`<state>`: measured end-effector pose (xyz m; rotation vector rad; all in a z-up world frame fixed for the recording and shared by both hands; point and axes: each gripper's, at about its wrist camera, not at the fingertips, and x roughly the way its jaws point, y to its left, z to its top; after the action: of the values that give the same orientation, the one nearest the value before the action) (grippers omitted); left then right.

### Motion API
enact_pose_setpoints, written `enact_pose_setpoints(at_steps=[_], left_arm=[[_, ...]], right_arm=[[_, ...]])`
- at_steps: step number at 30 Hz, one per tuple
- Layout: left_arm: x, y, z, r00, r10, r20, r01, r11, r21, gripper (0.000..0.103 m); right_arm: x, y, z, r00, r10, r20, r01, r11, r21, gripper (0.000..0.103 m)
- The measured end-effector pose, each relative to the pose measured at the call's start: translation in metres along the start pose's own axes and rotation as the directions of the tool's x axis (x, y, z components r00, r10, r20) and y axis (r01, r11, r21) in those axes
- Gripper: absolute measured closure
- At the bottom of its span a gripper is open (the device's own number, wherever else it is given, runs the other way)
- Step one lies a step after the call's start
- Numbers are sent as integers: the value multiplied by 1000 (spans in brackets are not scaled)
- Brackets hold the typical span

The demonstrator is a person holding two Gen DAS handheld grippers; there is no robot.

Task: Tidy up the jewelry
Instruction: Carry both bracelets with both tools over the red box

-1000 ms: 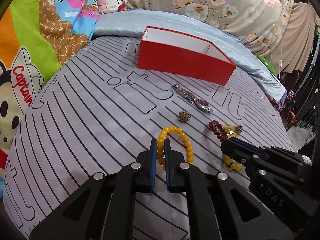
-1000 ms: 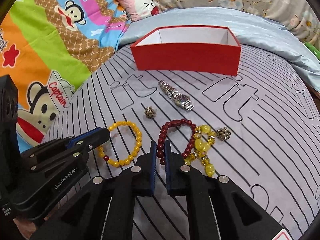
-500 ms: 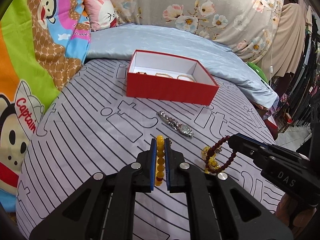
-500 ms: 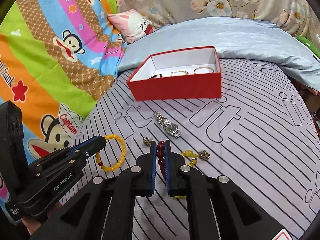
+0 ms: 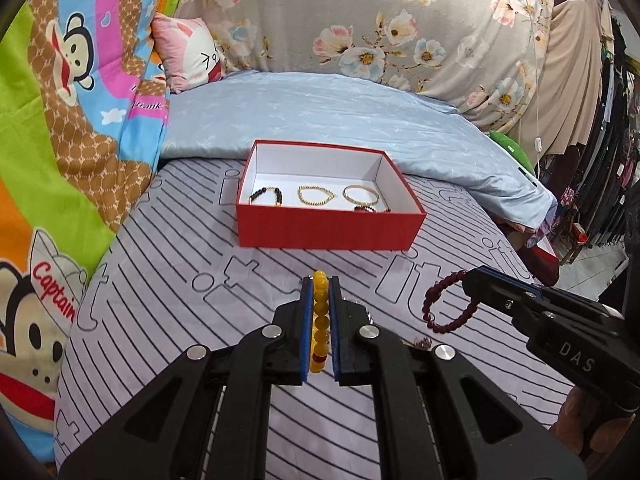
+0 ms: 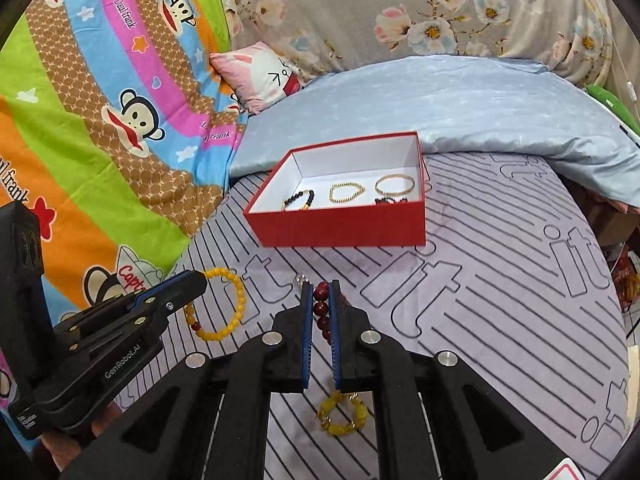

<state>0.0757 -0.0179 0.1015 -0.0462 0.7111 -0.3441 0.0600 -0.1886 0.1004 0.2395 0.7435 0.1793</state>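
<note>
My left gripper (image 5: 320, 280) is shut on a yellow bead bracelet (image 5: 320, 320) and holds it above the bed; from the right wrist view the bracelet (image 6: 228, 312) hangs from the left gripper (image 6: 198, 280). My right gripper (image 6: 321, 285) is shut on a dark red bead bracelet (image 6: 321, 308), which hangs from the right gripper (image 5: 468, 278) as a loop (image 5: 436, 312) in the left wrist view. The red box (image 5: 332, 228) ahead holds several bracelets (image 5: 316, 196). A yellow-and-gold bracelet (image 6: 342, 416) lies on the sheet under the right gripper.
The striped grey sheet (image 6: 500, 300) covers the bed. A folded blue blanket (image 5: 340, 112) lies behind the box. A colourful monkey-print quilt (image 6: 100, 120) rises on the left, with a pink pillow (image 6: 260, 72) behind. The bed's edge drops off at the right (image 5: 568, 248).
Both grippers have lifted their bracelets off the sheet and risen, moving toward the red box. The box's inside has come into view.
</note>
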Motion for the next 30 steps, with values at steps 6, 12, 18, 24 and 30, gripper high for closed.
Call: enact_pose_setpoints(at_steps=[6,12,18,24,30], left_arm=[[15,-4,19,1000,12,5,-12,1000,24,96],[32,-3,41,1000,21,17,-22,999,32,96],[54,4,71,999,34,38,-34,999,21,96],[79,7,99,998,39,54,-40,999,21,96],[110,8,119,998,39,55,-40,999,15,96]], right_arm=[[7,-7,25,1000,9,19,-10,1000,5,96],[21,-18,50,999,-4,32,4,1000,3,96],[44,-26,78,999,-11,39,11,1000,-3,96],[72,-31,105,999,-28,44,29,999,-21,96],[103,-37,124,998,-44,38,45,999,-27,96]])
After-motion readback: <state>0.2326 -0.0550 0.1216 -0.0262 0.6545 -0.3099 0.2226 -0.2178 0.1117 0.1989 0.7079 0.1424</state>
